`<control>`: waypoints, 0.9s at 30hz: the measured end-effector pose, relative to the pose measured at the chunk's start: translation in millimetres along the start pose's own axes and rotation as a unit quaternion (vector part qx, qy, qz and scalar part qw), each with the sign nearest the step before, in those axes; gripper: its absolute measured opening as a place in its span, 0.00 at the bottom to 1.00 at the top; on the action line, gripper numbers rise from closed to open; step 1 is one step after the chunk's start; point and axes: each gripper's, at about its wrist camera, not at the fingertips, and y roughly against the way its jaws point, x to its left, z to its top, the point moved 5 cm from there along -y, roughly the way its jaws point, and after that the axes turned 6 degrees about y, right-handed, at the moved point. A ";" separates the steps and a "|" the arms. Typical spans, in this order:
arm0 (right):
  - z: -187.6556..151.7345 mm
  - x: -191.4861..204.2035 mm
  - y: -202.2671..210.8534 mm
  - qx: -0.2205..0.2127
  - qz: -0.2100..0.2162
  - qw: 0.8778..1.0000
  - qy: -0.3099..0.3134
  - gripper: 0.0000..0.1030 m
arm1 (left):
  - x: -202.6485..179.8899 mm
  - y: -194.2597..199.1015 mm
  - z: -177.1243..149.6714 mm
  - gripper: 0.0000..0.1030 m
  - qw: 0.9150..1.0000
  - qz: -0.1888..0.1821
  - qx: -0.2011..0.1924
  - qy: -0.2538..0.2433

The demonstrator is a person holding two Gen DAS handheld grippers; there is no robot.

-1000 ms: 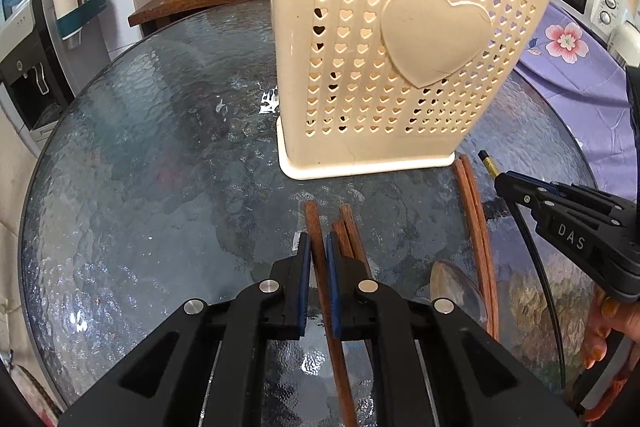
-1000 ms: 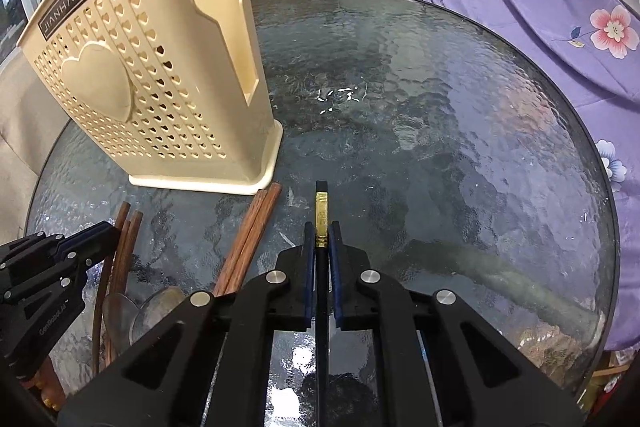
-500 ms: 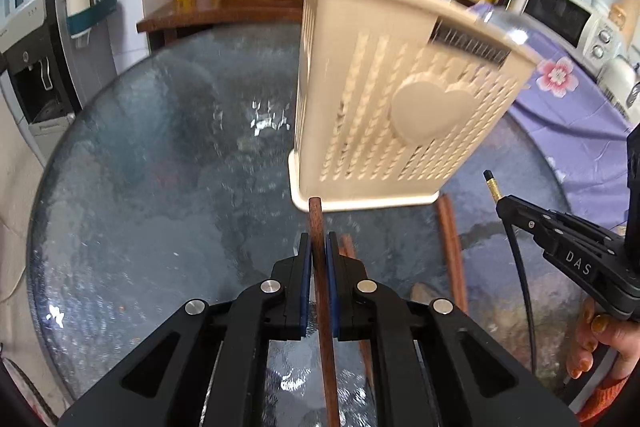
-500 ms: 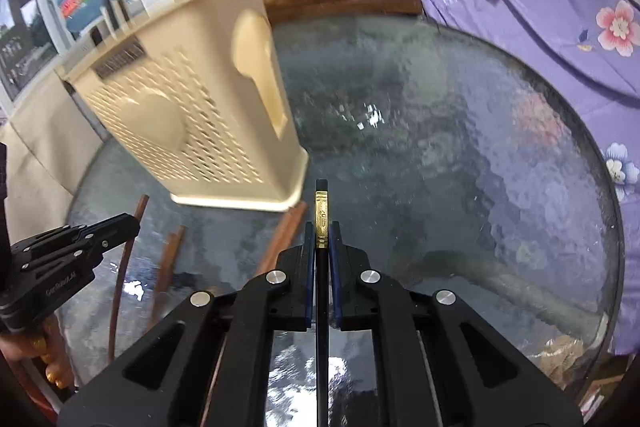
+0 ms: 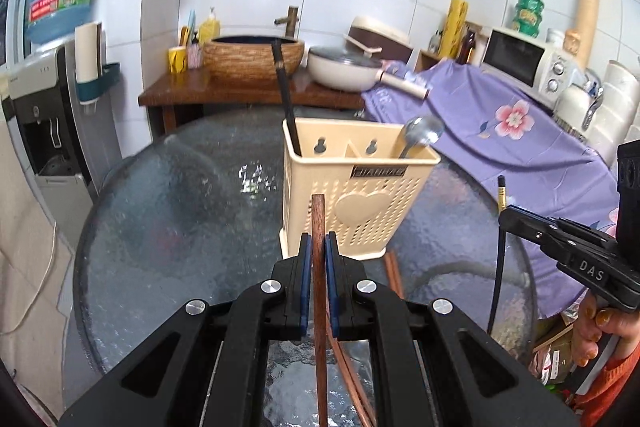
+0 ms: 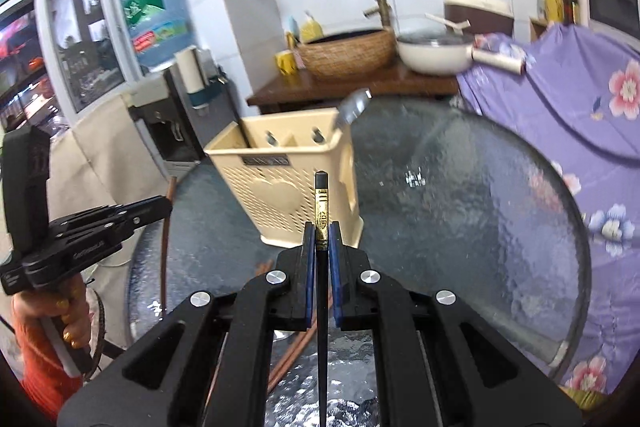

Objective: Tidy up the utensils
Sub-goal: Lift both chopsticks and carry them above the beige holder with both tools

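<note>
My left gripper (image 5: 319, 251) has its jaws clamped on a reddish-brown wooden chopstick (image 5: 319, 227), centre of the left wrist view, stick running straight out along the jaws with its blunt end up. My right gripper (image 6: 321, 241) has its jaws clamped on a black chopstick with a gold band (image 6: 321, 203), same pose, centre of the right wrist view. Both are held lengthwise, probably so each can be tipped end-first into the holder.

The cream perforated plastic utensil holder with a heart on its front (image 5: 356, 195) stands upright on the round textured glass table (image 5: 168, 219), just above my left jaws in frame. It is divided: another black chopstick (image 5: 285, 99) leans in the left compartment, a metal spoon (image 5: 420, 135) in the right. So sticks likely go left, spoons right.

More brown chopsticks (image 5: 394, 273) lie on the table at the holder's base, lower centre. Both held sticks are clear of the table and not yet over the rim. Next I judge: carry over the left compartment, tip down, release. Risk: stick catching the rim.
</note>
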 end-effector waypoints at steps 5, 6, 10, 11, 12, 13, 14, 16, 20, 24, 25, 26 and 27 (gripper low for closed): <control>5.2 8.4 23.9 -0.015 0.014 1.000 0.017 0.07 | -5.2 25.1 8.3 0.07 1.000 -0.012 -0.025 -0.006; 5.9 10.4 28.4 -0.018 0.014 0.999 0.023 0.07 | -6.9 31.2 10.3 0.07 0.999 -0.014 -0.032 -0.009; 7.1 13.2 38.2 -0.023 0.015 0.999 0.035 0.07 | -10.4 45.2 15.2 0.07 0.999 -0.017 -0.049 -0.017; 8.1 13.9 40.7 -0.026 0.016 0.999 0.035 0.07 | -11.4 46.6 16.6 0.07 0.998 -0.017 -0.051 -0.018; 8.6 13.4 41.5 -0.027 0.017 0.999 0.036 0.07 | -11.8 47.9 18.7 0.07 0.998 -0.017 -0.053 -0.018; 9.7 13.4 42.4 -0.028 0.017 0.999 0.036 0.07 | -12.5 48.3 19.8 0.07 0.998 -0.017 -0.054 -0.018; 10.6 12.7 42.7 -0.029 0.018 0.999 0.037 0.07 | -12.1 49.4 20.7 0.07 0.998 -0.017 -0.055 -0.018; 12.4 14.1 43.5 -0.031 0.020 0.998 0.040 0.07 | -13.5 50.7 22.8 0.07 0.998 -0.018 -0.057 -0.018; 16.8 15.9 44.9 -0.036 0.020 0.998 0.043 0.07 | -13.4 52.0 24.7 0.07 0.998 -0.019 -0.061 -0.020; 22.2 15.3 43.4 -0.036 0.023 0.998 0.040 0.07 | -13.9 53.5 27.9 0.07 0.998 -0.021 -0.062 -0.021; 23.5 15.3 43.4 -0.037 0.023 0.998 0.041 0.07 | -13.9 53.7 29.3 0.07 0.998 -0.023 -0.062 -0.021; 24.1 15.5 43.1 -0.037 0.023 0.998 0.042 0.07 | -14.1 53.7 30.1 0.07 0.998 -0.024 -0.062 -0.020; 26.6 16.1 43.0 -0.037 0.023 0.998 0.044 0.07 | -14.1 54.3 32.0 0.07 0.998 -0.025 -0.063 -0.020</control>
